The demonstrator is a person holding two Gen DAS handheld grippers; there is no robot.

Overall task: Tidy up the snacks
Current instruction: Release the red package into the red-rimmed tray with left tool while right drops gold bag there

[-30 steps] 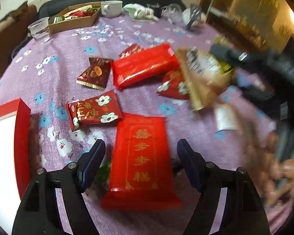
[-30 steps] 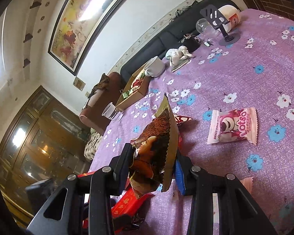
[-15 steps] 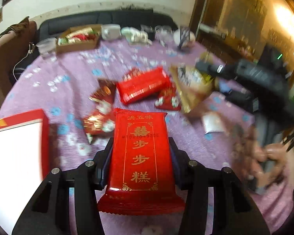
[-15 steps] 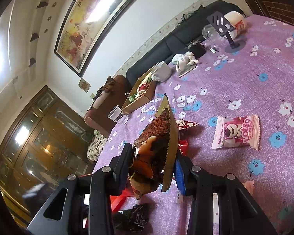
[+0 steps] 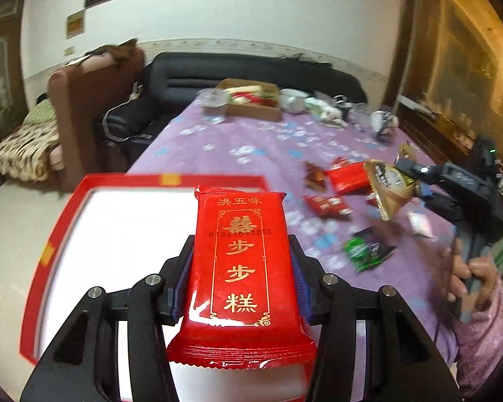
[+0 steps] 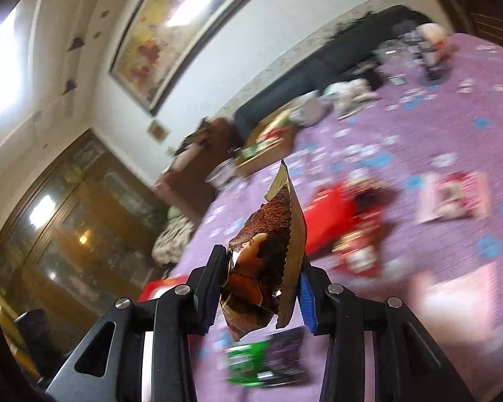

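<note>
red packet (image 5: 243, 268): clamped in your left gripper (image 5: 239, 278), above the red box (image 5: 94, 234) | brown packet (image 6: 268, 261): pinched in your right gripper (image 6: 260, 288), over the purple tablecloth (image 6: 436, 127); loose snacks (image 5: 328, 202) lie beyond

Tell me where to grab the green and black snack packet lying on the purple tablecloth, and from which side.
Grip the green and black packet across its narrow width near the middle, coming from above. It lies flat on the purple tablecloth, apart from other snacks, so both long edges look free for the tongs. Both tongs currently hold packets, so one must unload first.
</note>
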